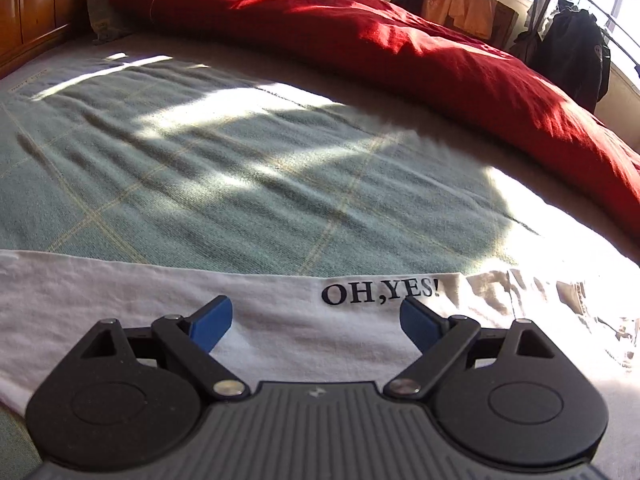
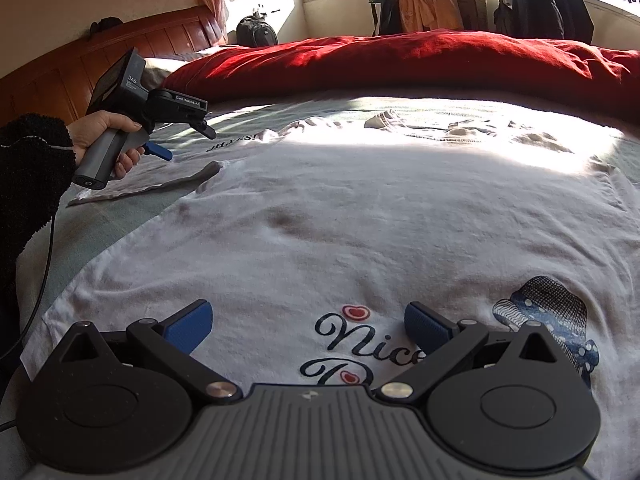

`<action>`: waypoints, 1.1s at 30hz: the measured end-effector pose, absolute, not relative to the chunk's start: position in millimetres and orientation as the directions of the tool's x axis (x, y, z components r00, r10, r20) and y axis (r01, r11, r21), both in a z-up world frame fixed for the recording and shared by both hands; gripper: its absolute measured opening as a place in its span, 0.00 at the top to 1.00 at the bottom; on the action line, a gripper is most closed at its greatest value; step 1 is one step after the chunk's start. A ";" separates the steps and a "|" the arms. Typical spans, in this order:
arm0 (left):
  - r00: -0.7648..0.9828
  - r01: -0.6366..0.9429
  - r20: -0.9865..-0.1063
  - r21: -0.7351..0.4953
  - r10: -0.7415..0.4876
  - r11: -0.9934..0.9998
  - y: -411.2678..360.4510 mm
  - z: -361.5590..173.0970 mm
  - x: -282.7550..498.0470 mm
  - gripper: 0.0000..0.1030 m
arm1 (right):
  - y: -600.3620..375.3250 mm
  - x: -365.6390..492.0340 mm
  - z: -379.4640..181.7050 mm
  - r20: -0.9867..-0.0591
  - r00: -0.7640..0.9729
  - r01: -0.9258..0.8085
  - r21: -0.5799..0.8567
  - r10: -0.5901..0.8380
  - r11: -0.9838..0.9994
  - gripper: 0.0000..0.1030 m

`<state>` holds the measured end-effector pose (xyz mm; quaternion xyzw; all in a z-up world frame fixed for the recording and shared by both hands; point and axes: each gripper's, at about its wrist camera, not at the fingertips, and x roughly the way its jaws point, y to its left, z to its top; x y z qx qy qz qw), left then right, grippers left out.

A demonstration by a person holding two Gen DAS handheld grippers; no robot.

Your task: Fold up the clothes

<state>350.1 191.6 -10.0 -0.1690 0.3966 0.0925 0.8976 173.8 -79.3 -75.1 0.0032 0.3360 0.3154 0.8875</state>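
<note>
Bed (image 2: 120, 216) w/ grey-green checked cover fills both views; everything else placed relative to the white T-shirt (image 2: 360, 208) spread flat on it. Beyond the shirt, along far side of bed, a long red duvet (image 2: 400, 60) lies bunched, w/ a wooden headboard (image 2: 100, 56) off to the left end. Behind the duvet: window, dark jackets on a rail (image 2: 548, 4), a small stand w/ orange cloth. Shirt itself lies front up, hem toward the right wrist cam, neck end toward the duvet in bright sun; print reads "Nice" w/ hearts and a blue hat drawing near the hem. One sleeve (image 2: 160, 184) sticks out at the shirt's left side, lying flat on the cover; black "OH,YES!" lettering (image 1: 380, 294) sits on the white fabric there. Left claw (image 1: 316, 322) hovers just over that sleeve area, blue pads spread wide, nothing between them; can't tell if pads touch the cloth. A hand (image 2: 108, 136) in a black fuzzy sleeve grips its handle, cable trailing down. Right claw (image 2: 308, 328) sits low over the shirt's hem near the "Nice" print, pads also spread wide apart, holding nothing.
</note>
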 end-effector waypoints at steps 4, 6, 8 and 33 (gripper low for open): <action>0.671 -0.274 -0.741 -0.205 0.034 0.940 176.4 -0.6 345.3 0.12 | -78.9 173.1 -74.4 -0.592 0.581 -0.556 0.212 0.558 0.804 0.00; 0.688 -0.213 -0.725 -0.189 0.010 0.959 161.5 15.0 327.3 0.12 | -83.2 173.3 -68.8 -0.584 0.580 -0.547 0.239 0.569 0.803 0.00; 0.709 -0.136 -0.705 -0.170 -0.024 0.976 144.2 34.1 304.2 0.12 | -89.0 172.9 -62.9 -0.568 0.583 -0.538 0.266 0.581 0.800 0.00; 0.636 0.345 -0.685 -0.158 -0.354 0.925 24.6 -64.0 162.5 0.06 | -139.8 69.4 -87.6 -0.696 0.699 -0.200 0.032 0.165 0.979 0.00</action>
